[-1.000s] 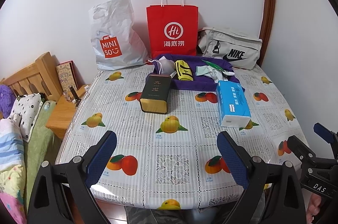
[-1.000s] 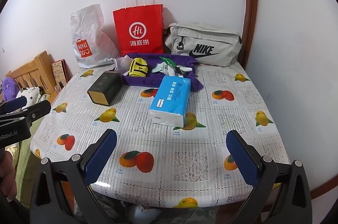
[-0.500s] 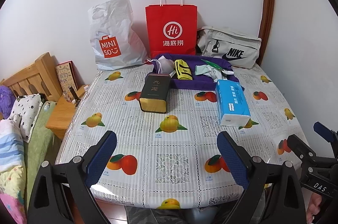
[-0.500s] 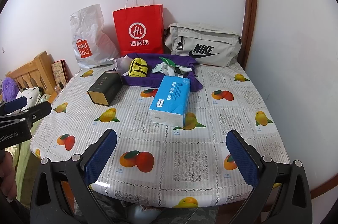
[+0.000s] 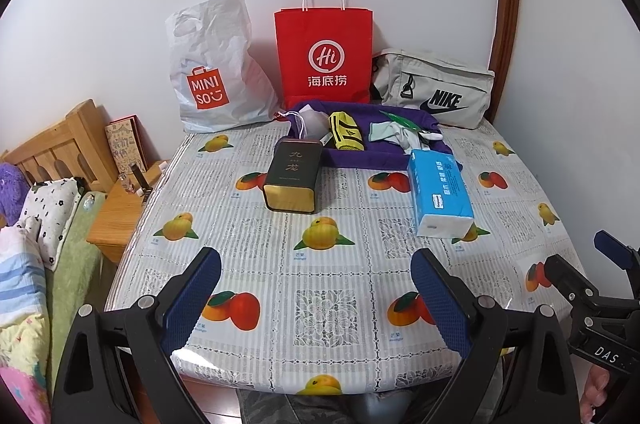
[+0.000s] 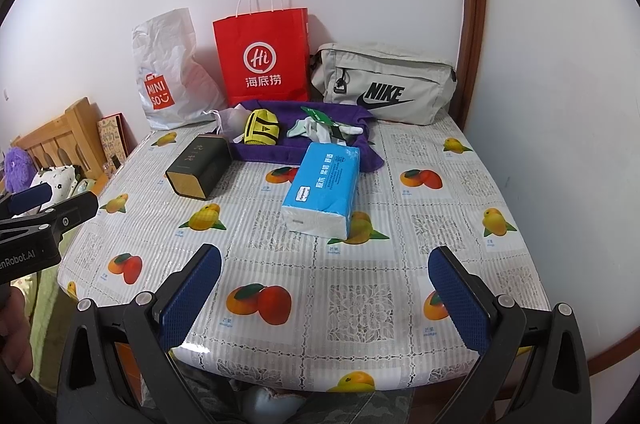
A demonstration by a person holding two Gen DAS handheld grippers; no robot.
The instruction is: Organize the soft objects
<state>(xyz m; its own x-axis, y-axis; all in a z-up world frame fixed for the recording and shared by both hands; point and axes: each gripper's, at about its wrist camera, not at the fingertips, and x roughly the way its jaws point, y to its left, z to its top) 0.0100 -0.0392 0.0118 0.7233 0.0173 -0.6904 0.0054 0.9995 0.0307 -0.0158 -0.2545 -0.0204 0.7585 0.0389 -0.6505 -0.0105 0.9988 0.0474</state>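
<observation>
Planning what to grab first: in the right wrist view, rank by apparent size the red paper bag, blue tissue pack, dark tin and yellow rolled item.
1. red paper bag
2. blue tissue pack, nearer the camera
3. dark tin
4. yellow rolled item

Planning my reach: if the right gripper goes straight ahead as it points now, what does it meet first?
Probably the blue tissue pack, lying roughly between the open right gripper jaws' line; only bare tablecloth lies before it. Depth is uncertain.

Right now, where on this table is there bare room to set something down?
The near half of the table is free, from the tin and tissue pack to the front edge. A strip between those two is bare too, as is the right side beside the pack. The back is crowded: purple cloth, bags along the wall.
</observation>
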